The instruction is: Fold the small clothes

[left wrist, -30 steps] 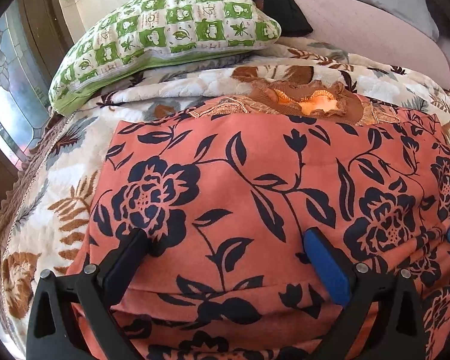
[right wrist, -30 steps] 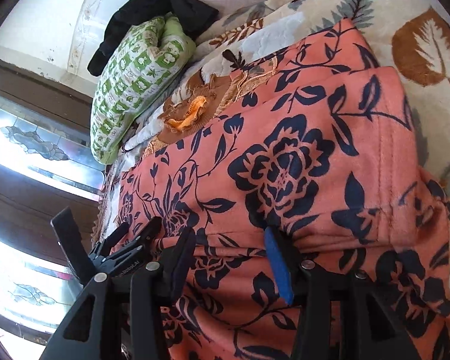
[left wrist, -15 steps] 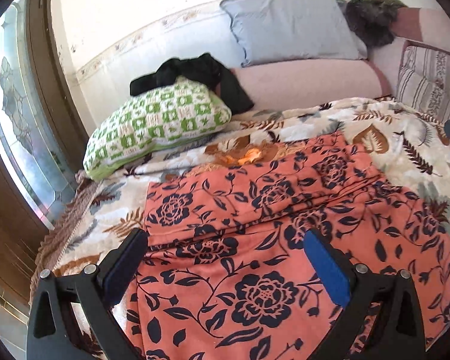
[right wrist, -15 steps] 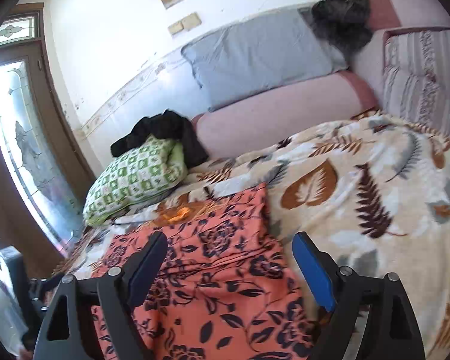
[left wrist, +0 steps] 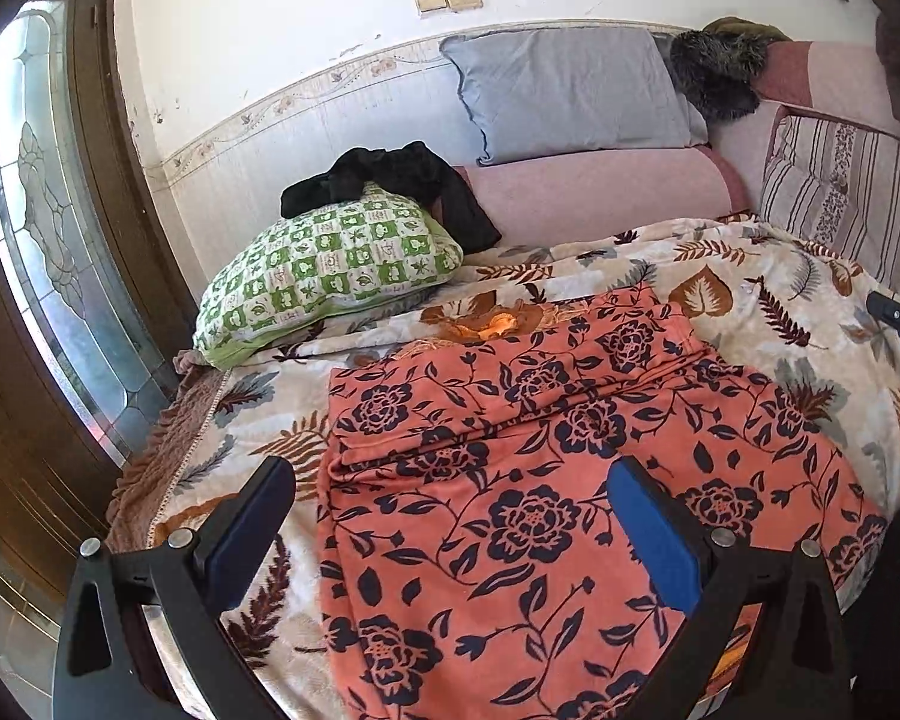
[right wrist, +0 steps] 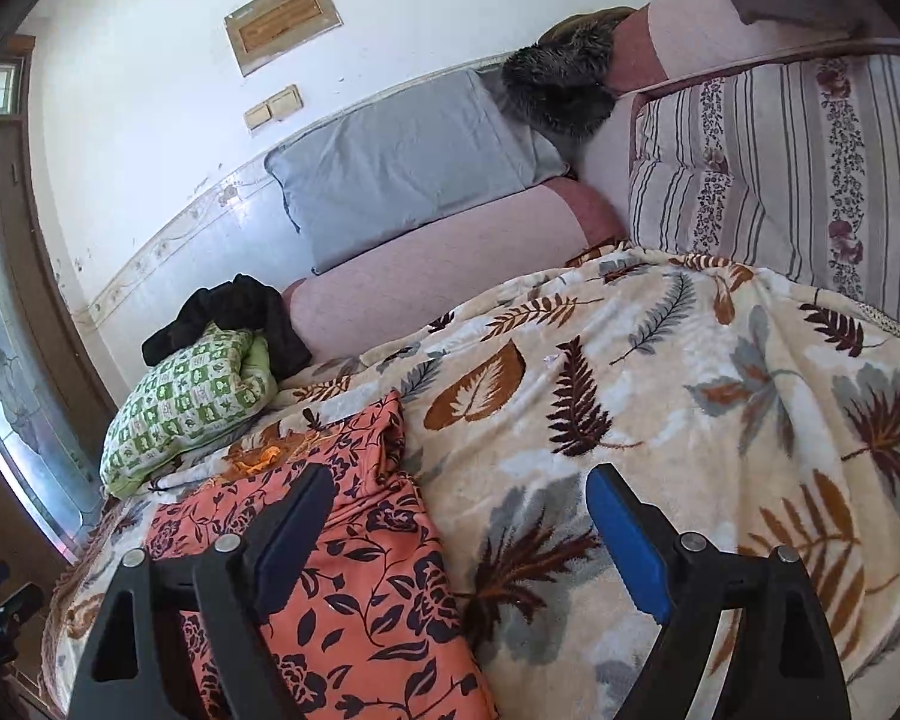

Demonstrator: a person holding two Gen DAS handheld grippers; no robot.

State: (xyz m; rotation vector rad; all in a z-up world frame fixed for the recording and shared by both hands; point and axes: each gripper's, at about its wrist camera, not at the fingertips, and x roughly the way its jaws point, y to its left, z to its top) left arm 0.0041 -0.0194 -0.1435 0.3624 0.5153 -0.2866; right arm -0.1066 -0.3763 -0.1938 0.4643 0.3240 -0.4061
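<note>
One orange floral garment (left wrist: 510, 480) lies flat on the leaf-print blanket (right wrist: 660, 396), its far end folded over, with a brown-and-orange cloth (left wrist: 492, 321) peeking out at its twelve o'clock edge. Both grippers hover clear: left gripper (left wrist: 450, 510) fingers wide apart and empty, right gripper (right wrist: 456, 528) likewise spread, gripping nothing. Four pillows: one green checked (left wrist: 330, 264) at eleven o'clock, one grey (left wrist: 570, 90), one striped (right wrist: 780, 168), one pink bolster (left wrist: 600, 195).

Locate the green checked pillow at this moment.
The green checked pillow lies far left on the leaf-print blanket, under a black garment, beyond the orange floral cloth.
</note>
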